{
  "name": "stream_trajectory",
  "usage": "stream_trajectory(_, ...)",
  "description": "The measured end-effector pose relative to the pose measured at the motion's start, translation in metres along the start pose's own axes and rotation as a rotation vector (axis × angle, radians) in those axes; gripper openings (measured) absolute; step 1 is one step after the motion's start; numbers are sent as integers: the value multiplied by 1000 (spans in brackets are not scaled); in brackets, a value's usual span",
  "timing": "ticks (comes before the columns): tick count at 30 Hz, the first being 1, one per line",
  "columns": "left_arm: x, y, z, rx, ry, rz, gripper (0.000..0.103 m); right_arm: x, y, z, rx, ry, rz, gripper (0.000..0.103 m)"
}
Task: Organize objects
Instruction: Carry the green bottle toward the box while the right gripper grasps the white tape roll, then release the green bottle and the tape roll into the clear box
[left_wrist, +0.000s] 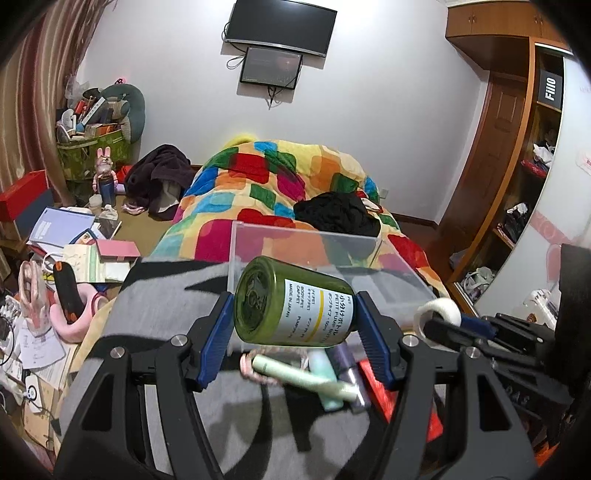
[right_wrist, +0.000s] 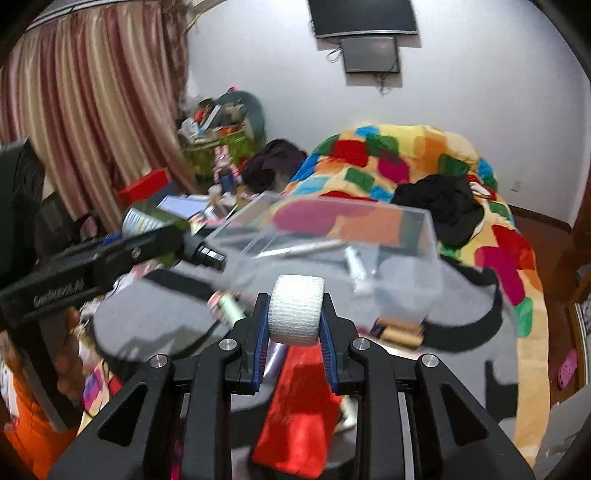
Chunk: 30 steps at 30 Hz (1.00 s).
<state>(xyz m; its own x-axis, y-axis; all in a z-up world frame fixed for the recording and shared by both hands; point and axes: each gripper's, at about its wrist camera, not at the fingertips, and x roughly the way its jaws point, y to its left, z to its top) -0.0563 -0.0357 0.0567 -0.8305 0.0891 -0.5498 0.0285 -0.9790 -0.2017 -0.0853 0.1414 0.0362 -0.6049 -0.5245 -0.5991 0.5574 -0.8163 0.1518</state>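
My left gripper (left_wrist: 295, 321) is shut on a green pump bottle (left_wrist: 291, 302) with a white label, held on its side above the grey cloth (left_wrist: 162, 306). My right gripper (right_wrist: 295, 317) is shut on a white bandage roll (right_wrist: 295, 310); the roll also shows in the left wrist view (left_wrist: 439, 314). A clear plastic box (left_wrist: 317, 254) stands just beyond both grippers; in the right wrist view (right_wrist: 399, 236) it holds pens and tubes. Below the bottle lie a pale green tube (left_wrist: 303, 376), a purple tube (left_wrist: 351, 373) and a red pack (left_wrist: 391, 391).
A colourful patchwork quilt (left_wrist: 280, 184) covers the bed behind, with black clothing (left_wrist: 336, 214) on it. Papers and boxes (left_wrist: 74, 236) are piled at the left. A wooden wardrobe (left_wrist: 517, 166) is at the right. Curtains (right_wrist: 85, 110) hang at the left.
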Motion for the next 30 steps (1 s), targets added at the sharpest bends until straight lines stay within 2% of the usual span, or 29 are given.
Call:
stream_trajectory(6, 28, -1, 16, -14, 29, -4, 64, 17, -25, 24, 39, -13, -38, 23)
stream_trajectory(12, 52, 2, 23, -28, 53, 3, 64, 43, -44, 33, 60, 16, -73, 23)
stream_trajectory(21, 103, 6, 19, -50, 173, 3, 64, 79, -58, 34, 75, 87, -95, 23)
stream_trajectory(30, 123, -5, 13, -1, 221, 5, 64, 95, -58, 29, 67, 133, -101, 23)
